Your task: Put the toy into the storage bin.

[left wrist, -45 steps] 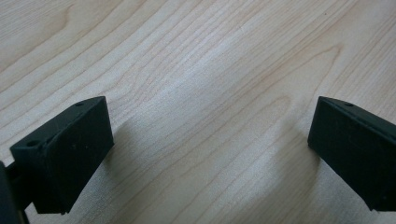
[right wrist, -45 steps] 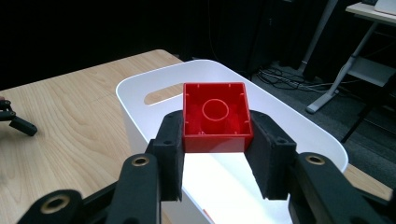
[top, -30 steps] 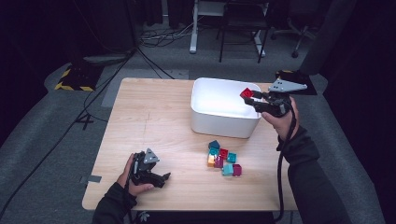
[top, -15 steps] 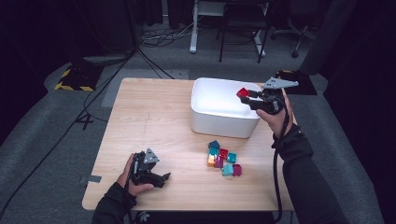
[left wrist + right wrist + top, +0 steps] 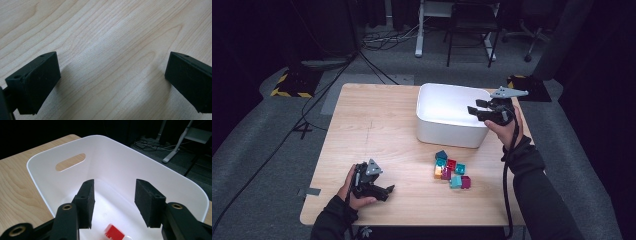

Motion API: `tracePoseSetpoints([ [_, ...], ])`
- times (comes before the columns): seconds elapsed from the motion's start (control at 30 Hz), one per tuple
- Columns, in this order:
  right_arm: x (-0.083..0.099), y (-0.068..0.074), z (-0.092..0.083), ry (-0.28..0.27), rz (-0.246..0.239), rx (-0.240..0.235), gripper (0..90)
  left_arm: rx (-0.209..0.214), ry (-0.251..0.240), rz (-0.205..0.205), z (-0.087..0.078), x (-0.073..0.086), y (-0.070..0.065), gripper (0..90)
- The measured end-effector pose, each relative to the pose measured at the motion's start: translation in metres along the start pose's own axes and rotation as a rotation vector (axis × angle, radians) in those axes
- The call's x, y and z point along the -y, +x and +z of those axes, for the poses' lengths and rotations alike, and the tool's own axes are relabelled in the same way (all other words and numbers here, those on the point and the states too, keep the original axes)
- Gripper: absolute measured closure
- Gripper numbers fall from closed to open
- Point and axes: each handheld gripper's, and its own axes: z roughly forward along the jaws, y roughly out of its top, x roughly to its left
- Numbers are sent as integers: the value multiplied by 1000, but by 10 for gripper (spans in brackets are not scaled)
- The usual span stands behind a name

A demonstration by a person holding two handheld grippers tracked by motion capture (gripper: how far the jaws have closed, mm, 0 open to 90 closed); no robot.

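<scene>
My right gripper hangs over the right end of the white bin. Its jaws have just been opening and stand apart with nothing between them. In the right gripper view, a red block shows below the right gripper, inside the bin. Several coloured blocks lie in a loose cluster on the table in front of the bin. My left gripper rests at the table's front left, held by a hand. Its jaws are wide open over bare wood in the left gripper view.
The wooden table has free room across its left half and middle. The bin has a handle slot in its far wall. Beyond the table are a dark floor with cables, a chair and desk legs.
The red block was held in the right gripper's jaws above the bin's right rim. The jaws have since opened and the block has left them. The left gripper has not moved.
</scene>
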Motion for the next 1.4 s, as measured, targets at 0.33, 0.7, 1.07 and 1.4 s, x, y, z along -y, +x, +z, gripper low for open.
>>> tracePoseSetpoints([
  [0.33,0,0,-17,-17,-10,-6,440,2,0,10,0,0,1,3],
  [0.7,3,12,-48,-57,-25,-23,369,-10,-2,19,-1,0,1,6],
  [1.07,23,31,-77,-87,-101,-28,300,-11,-2,19,-1,0,1,6],
  [1.4,56,44,-93,-61,-172,-68,310,-14,-4,18,0,0,1,6],
])
